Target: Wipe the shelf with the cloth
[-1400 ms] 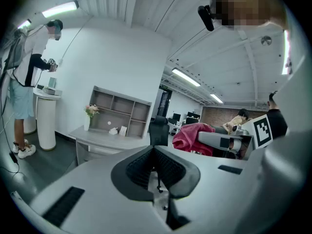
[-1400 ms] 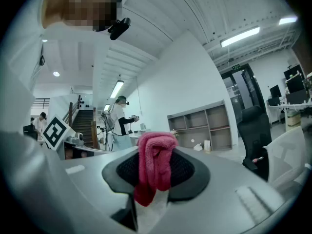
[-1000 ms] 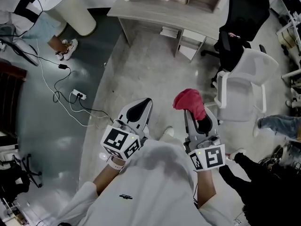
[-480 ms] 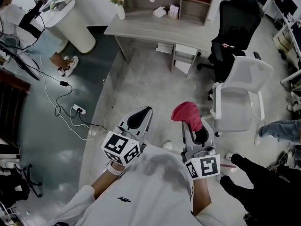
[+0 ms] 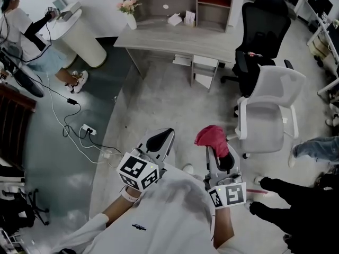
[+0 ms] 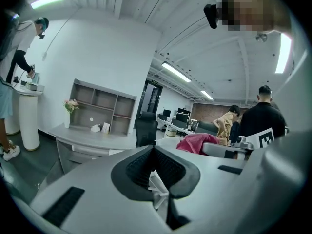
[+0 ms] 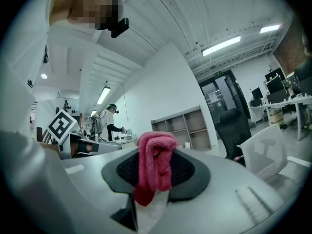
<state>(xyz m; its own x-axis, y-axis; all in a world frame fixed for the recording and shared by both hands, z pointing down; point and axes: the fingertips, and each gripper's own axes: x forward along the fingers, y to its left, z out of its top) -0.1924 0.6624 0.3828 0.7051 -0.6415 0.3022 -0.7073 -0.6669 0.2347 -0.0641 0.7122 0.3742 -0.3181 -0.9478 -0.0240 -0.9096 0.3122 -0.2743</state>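
A red cloth (image 5: pixel 212 137) (image 7: pixel 155 165) is bunched between the jaws of my right gripper (image 5: pixel 218 151) (image 7: pixel 155 179), which is shut on it; the cloth also shows from the left gripper view as a red cloth (image 6: pixel 196 143). My left gripper (image 5: pixel 159 140) (image 6: pixel 155 172) is shut with nothing between its jaws. Both are held over the floor, close to my body. The shelf (image 5: pixel 180 1) (image 6: pixel 100 108) (image 7: pixel 184 126), an open wooden unit, stands on the desk (image 5: pixel 175 38) far ahead.
A white chair (image 5: pixel 267 110) and a black office chair (image 5: pixel 262 30) stand to the right. A flower vase (image 5: pixel 128 14) sits on the desk's left. Cables and a power strip (image 5: pixel 87 129) lie on the floor at left. Other people stand at both sides.
The view has tilted up, so the desk and shelf show more fully. Both grippers have dropped lower in the frame; the right one still holds the cloth.
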